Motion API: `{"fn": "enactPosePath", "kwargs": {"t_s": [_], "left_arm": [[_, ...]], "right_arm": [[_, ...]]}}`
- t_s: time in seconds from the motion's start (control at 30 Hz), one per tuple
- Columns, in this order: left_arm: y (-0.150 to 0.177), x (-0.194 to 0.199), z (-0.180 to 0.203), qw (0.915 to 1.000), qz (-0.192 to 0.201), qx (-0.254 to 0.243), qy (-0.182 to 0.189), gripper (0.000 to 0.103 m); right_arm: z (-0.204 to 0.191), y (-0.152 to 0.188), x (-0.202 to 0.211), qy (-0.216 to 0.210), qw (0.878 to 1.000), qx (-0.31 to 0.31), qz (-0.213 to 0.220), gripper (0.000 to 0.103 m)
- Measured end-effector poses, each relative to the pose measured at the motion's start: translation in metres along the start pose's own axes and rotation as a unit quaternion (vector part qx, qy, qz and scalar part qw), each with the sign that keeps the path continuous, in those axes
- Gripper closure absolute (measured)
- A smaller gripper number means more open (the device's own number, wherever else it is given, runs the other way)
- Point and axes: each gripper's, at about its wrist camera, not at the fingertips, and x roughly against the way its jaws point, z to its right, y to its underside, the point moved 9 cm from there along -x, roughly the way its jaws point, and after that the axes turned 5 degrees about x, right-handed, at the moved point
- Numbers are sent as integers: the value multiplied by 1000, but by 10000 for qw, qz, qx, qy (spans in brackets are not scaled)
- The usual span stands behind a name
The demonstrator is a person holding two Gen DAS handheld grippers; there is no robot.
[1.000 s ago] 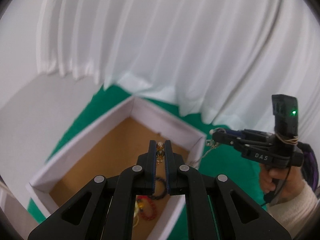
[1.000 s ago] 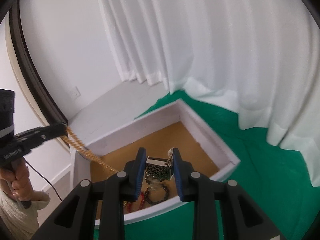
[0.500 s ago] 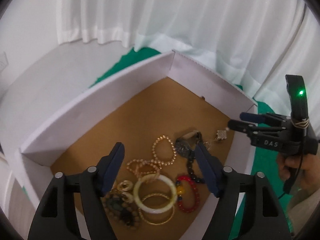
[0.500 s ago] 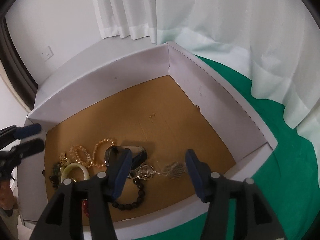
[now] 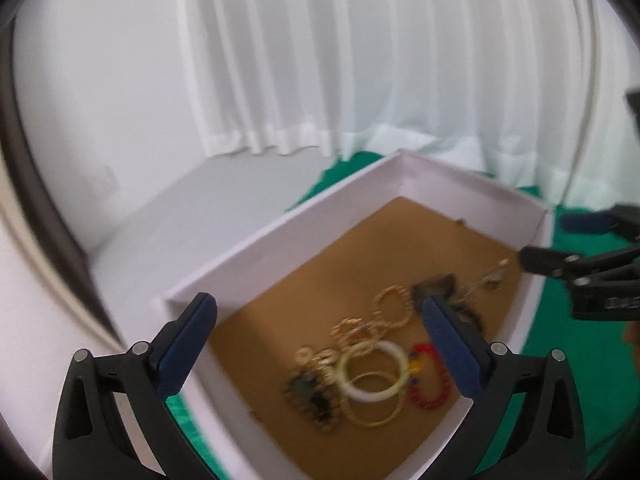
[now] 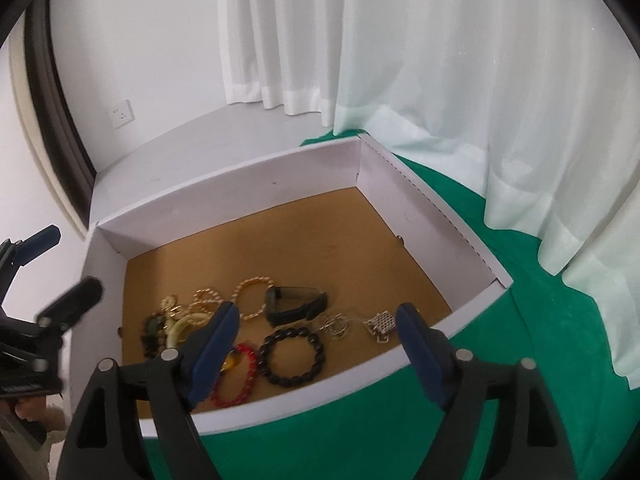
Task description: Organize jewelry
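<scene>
So both my grippers are hovering over the white box with the brown cardboard floor, and all the jewelry is piled in its near corner. The left gripper has its jaws opening wide, nothing between the pads. The right gripper is opening too, also empty, though the black bead bracelet and a tangle of silver chain sit on the floor right below the gap.

My right wrist view is the sharp one. From there I can pick out the silver mesh pendant near the box's front wall, a dark watch-like band behind the beads, and a gold bead bracelet beside it. The red bead bracelet is half hidden behind my left-hand finger in that view. It also catches a wall socket and the left gripper's blue tips at the left edge.

The left wrist view is blurry, but it shows stuff the other hides: the whole white bangle lying over a thin gold hoop, the red bracelet in full, and a dark green beaded piece next to them. The black beads I can't really make out there. The right gripper pokes in from the right edge over the box rim. Green cloth under the box, white curtain behind.
</scene>
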Motion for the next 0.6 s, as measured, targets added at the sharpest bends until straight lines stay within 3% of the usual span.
{"fn": "enactPosePath", "kwargs": {"t_s": [0.2,0.4,0.6], "left_arm": [[9,21,-10,9991,-49,275,323,1],[10,39,-23,9977,33,618,293,1],[14,43,-27,9981,-54,598,167,1]], "right_arm": [[-23,6,22,31,9999,95,92,20],[-39,10,34,93,9997,203,121,20],[-51,14,36,172,9995,266,60,20]]}}
